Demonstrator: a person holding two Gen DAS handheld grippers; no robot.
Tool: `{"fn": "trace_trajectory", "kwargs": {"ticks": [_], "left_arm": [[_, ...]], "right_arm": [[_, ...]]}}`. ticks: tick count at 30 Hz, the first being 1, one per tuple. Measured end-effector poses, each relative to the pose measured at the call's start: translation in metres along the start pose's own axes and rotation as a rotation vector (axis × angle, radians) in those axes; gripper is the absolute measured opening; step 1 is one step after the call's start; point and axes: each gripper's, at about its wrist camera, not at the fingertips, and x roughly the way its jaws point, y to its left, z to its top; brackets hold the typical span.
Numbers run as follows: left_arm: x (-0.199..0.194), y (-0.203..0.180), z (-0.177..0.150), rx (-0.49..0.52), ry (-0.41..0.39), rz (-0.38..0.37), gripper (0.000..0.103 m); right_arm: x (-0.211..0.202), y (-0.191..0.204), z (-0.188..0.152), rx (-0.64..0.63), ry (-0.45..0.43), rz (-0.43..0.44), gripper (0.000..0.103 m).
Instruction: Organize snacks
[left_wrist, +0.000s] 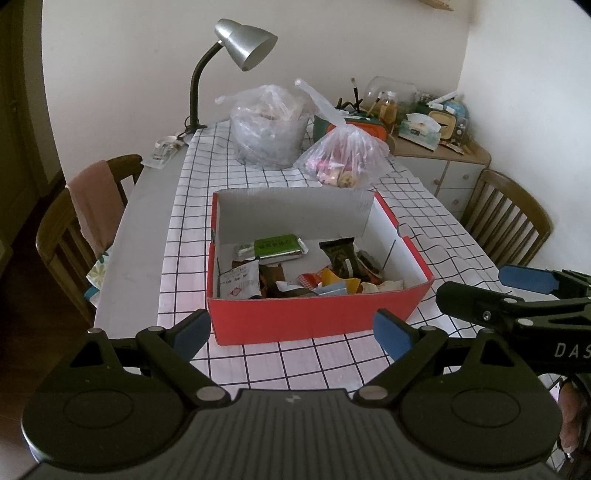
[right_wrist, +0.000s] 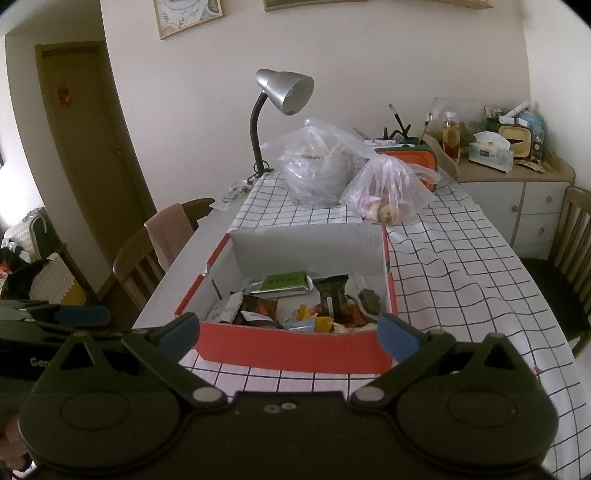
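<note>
Both grippers nearest camera: left gripper (left_wrist: 291, 334) and right gripper (right_wrist: 290, 334) hover short of red box (left_wrist: 314, 317), fingers spread wide, nothing held. Box sits on checked worktop (left_wrist: 424, 206), flap up, loose snacks (left_wrist: 295, 273) jumbled inside: green bar (left_wrist: 279, 245), dark packet (left_wrist: 341, 256). Tied snack bag (left_wrist: 343, 155) just behind box, larger bag (left_wrist: 269, 125) farther back. Scene fits snacks still being sorted or already gathered; step unclear, so no next move judged.

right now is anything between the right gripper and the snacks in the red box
Only the red box's own near wall. The right gripper is open and empty just in front of it, so it must go over the rim to reach the snacks. Nothing covers the open top.
</note>
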Motion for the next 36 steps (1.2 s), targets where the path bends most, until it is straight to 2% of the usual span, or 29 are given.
{"fn": "trace_trajectory", "kwargs": {"ticks": [36], "left_arm": [[0.0057, -0.0048, -0.0081, 0.004, 0.009, 0.001, 0.095]], "right_arm": [[0.0020, 0.0019, -0.0062, 0.019, 0.008, -0.005, 0.103]]}}
